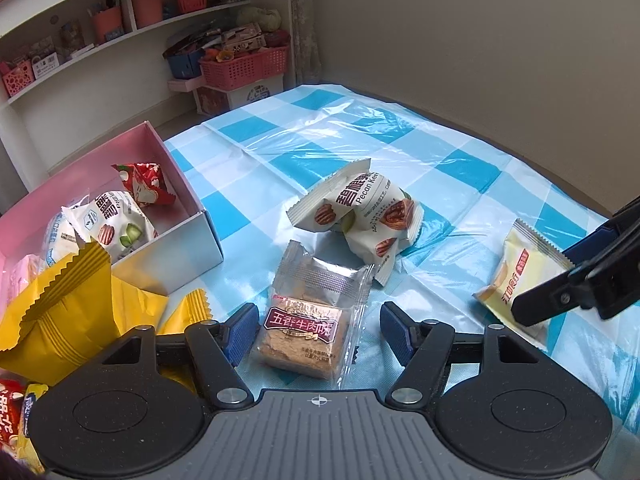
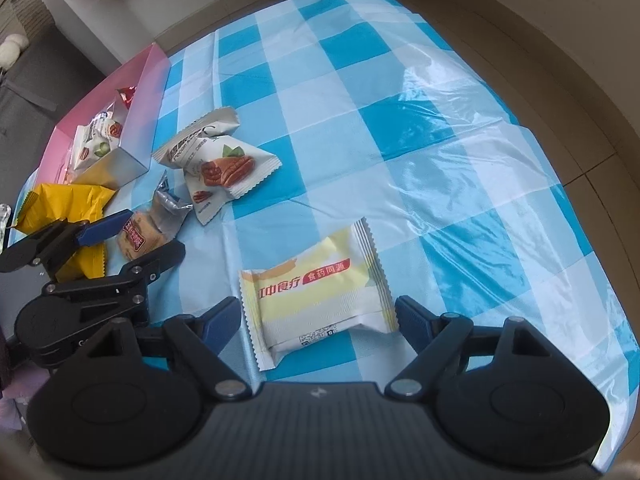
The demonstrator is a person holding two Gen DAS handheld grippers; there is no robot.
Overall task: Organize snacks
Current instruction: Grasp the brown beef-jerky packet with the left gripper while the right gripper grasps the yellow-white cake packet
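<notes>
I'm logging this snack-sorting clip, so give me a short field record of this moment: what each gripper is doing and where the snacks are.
surface: table with blue checked cloth
left gripper: jaws open, either side of the brown cake packet, not closed on it
right gripper: jaws open, either side of the pale yellow packet
pink box: holds a red packet and a white pecan packet
loose on cloth: two pecan packets, yellow bags beside the box

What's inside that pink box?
The pink box holds a red packet, a white pecan packet and another white packet beside it. The yellow packets in front hide its near end.
</notes>
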